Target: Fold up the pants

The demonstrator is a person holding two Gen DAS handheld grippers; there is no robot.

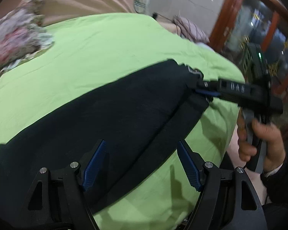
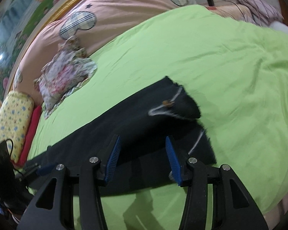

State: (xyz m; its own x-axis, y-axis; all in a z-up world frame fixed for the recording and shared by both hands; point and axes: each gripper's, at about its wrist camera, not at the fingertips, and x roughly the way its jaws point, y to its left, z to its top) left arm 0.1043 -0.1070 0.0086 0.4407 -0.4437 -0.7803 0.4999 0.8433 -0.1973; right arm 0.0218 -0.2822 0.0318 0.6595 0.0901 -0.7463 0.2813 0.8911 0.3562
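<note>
On the bed (image 1: 105,44), over a green sheet (image 2: 211,53), the dark pants (image 1: 115,115) are laid out in one long strip. They look already doubled lengthwise, leg on leg, though that's my guess. The waist end with its white drawstring (image 2: 163,113) sits nearest the right gripper (image 2: 142,147). Its jaws are spread wide and low over the cloth with nothing in them. The left gripper (image 1: 142,153) is the same, jaws apart and empty, hovering over the other stretch of the pants.

What I'd worry about:
- pinching only the top layer, so the lower leg stays behind and the fold comes out skewed
- snagging the sheet along with the pants, since the fabric lies flat on it with no lifted edge to get under
- the drawstring flopping out or getting trapped in the fold
- the two ends being lifted unevenly, which would twist the strip

Hard to see:
- both views are motion blurred, so seams and layer edges on the dark cloth are mush
- from the left wrist view, the right gripper's tip looks like it touches the waistband, but I can't tell if it's contact or just overlap
- the cuff end runs under the left gripper's body and out of view
- the right hand (image 1: 263,143) is cut off at the frame edge
- the floral pillow (image 2: 65,74) sits near the pants but apart from them
</note>
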